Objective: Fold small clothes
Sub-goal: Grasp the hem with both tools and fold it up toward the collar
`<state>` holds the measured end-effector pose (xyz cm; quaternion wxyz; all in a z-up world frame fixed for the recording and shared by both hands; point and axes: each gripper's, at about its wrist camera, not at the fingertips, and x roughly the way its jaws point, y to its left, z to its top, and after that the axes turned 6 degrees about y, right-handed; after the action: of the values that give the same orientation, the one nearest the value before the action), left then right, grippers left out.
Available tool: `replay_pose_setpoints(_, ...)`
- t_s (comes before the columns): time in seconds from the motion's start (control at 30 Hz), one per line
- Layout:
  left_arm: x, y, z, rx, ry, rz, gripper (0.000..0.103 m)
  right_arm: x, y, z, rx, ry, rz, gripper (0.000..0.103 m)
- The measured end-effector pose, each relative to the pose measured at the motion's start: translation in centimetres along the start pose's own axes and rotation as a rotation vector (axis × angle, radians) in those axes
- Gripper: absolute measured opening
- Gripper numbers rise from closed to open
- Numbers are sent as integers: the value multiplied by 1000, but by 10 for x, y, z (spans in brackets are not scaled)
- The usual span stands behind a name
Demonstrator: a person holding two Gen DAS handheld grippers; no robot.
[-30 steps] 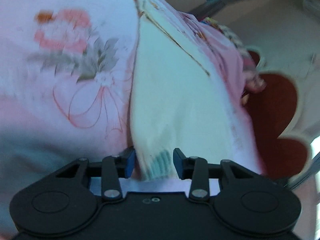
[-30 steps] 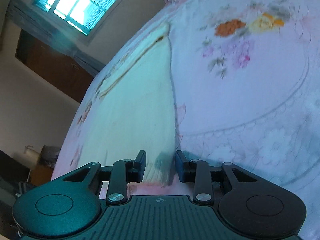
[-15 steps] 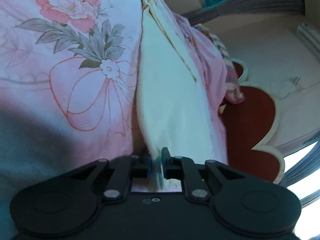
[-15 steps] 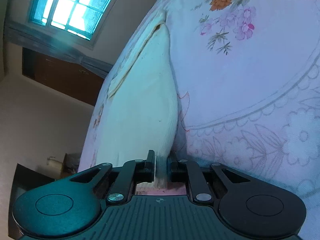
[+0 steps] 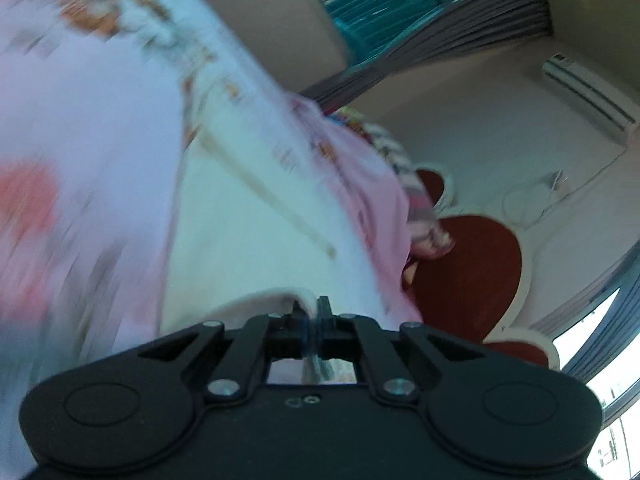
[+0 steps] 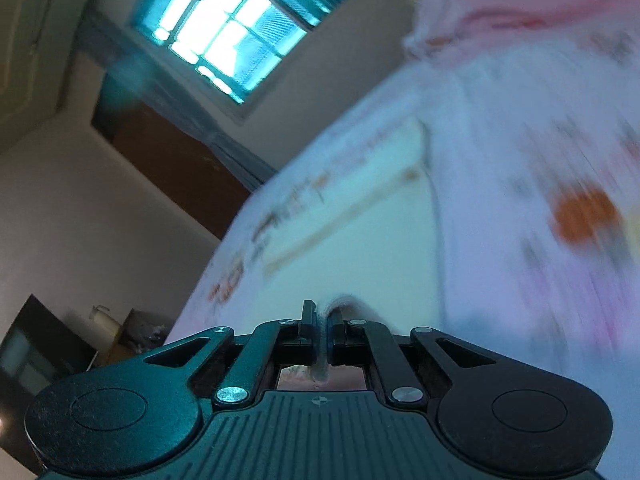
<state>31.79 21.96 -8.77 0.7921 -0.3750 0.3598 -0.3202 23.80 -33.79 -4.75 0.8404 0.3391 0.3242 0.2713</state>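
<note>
Floral bedsheet (image 5: 100, 128) under a cream garment (image 5: 248, 240). Your left hand-held gripper (image 5: 311, 316) and right hand-held gripper (image 6: 320, 320) each pinch its near edge; views blurred.

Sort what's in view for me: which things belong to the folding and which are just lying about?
In the job:
cream knit garment with ribbed hem
left gripper, shut on the hem
right gripper, shut on the hem

Lying about:
pink floral bedsheet
red scalloped headboard
teal-lit barred window
white wall air conditioner
</note>
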Motion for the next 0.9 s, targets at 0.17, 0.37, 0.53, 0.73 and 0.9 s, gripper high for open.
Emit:
replay_pose_setpoints(0.17, 56, 10, 90, 11, -46, 10, 1, 68, -6, 98, -42, -7, 24, 4)
replay_pose_setpoints(0.37, 128, 50, 176, -4, -53, 71, 1, 176, -62, 192, 14, 11, 19, 4)
replay_pose_setpoints(0.53, 185, 92, 224, -44, -37, 219, 9, 257, -140, 238, 257, 52, -15, 5)
replay_pose_setpoints(0.73, 172, 113, 228, -87, -116, 212, 47, 256, -184, 237, 318, -21, -43, 7)
replay_pose_setpoints(0.9, 153, 92, 214, 129, -123, 353, 57, 239, -146, 231, -28, -45, -159, 24)
